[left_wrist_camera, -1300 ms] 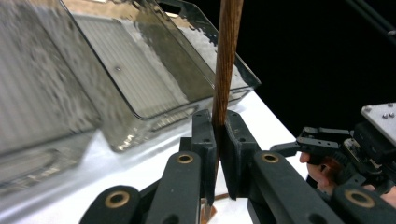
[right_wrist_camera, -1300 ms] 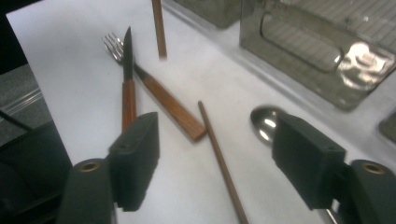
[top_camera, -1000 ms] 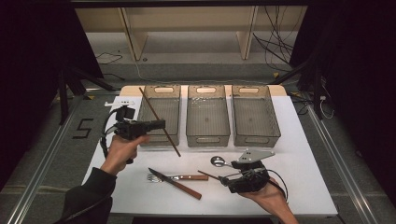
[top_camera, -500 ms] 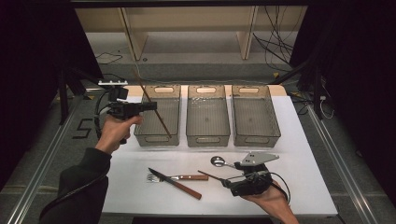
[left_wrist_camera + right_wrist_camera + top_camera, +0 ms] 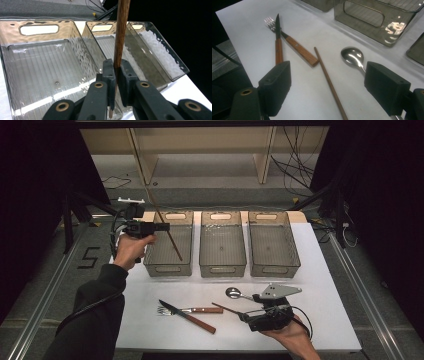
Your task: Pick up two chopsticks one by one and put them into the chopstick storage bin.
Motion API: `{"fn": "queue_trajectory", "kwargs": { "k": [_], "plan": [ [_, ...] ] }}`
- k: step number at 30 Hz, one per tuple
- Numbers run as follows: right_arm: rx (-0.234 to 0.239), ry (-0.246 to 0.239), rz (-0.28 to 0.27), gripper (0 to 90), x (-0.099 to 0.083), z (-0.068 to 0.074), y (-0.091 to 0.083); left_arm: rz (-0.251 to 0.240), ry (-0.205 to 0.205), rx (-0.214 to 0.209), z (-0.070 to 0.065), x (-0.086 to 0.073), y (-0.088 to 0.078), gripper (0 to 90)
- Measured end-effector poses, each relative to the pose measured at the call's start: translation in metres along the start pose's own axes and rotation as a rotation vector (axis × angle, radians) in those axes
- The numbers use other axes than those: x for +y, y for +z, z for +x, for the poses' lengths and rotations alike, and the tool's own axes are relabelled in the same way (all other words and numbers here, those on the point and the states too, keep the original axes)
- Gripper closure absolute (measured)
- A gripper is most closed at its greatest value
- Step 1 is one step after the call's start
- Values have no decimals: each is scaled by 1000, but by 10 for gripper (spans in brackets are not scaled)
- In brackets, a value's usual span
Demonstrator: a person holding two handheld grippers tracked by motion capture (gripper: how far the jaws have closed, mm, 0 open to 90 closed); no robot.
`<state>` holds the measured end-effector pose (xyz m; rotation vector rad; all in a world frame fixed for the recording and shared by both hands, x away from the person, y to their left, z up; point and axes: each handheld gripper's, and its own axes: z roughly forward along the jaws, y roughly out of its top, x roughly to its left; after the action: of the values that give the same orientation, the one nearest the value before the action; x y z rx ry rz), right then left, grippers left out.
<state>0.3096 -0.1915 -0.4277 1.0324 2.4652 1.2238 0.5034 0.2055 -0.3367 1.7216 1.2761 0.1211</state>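
Your left gripper (image 5: 115, 75) jaws clamp a chopstick (image 5: 120, 37) above the left bin (image 5: 167, 245): lower and release. Right gripper (image 5: 328, 82) jaws wide, empty, straddling the second chopstick (image 5: 329, 85).

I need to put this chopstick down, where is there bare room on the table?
All three bins are empty: left bin, middle bin, right bin. Crowded: the front, around knife, fork, spoon.

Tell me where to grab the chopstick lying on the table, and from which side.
Grip the chopstick at mid-shaft, coming straight down with the open right gripper and the jaws across its width. It lies flat and thin, with the fork handle at its far end and the spoon alongside; the middle has bare table on both sides.
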Motion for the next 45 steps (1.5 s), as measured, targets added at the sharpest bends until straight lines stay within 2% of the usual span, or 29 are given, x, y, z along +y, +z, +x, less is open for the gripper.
{"fn": "queue_trajectory", "kwargs": {
  "k": [3,11,15,29,34,36,38,40,41,42,44,45],
  "plan": [
    [2,3,0,225,0,0,0,14,0,14,1,0,7,837],
    [2,4,3,227,0,0,0,48,-19,18,3,-4,21,836],
    [0,-1,11,228,0,0,1,74,3,42,2,-8,29,835],
    [3,-1,10,229,-1,0,1,125,-53,40,10,-20,50,831],
    [5,-2,12,229,-1,0,1,139,-47,55,11,-22,56,804],
    [4,-1,12,229,-1,0,1,146,-57,64,11,-23,58,768],
    [7,3,11,230,-1,0,1,155,-68,96,12,-23,59,702],
    [8,3,12,230,-1,0,1,160,-84,126,14,-23,60,580],
    [8,3,12,230,-1,0,1,162,-88,140,15,-23,61,580],
    [8,3,13,230,-1,0,1,162,-91,157,15,-23,60,534],
    [11,3,12,230,-1,-1,2,155,-86,169,15,-22,59,412],
    [11,2,13,230,-1,-1,2,151,-85,167,14,-22,58,383]
  ]
}}
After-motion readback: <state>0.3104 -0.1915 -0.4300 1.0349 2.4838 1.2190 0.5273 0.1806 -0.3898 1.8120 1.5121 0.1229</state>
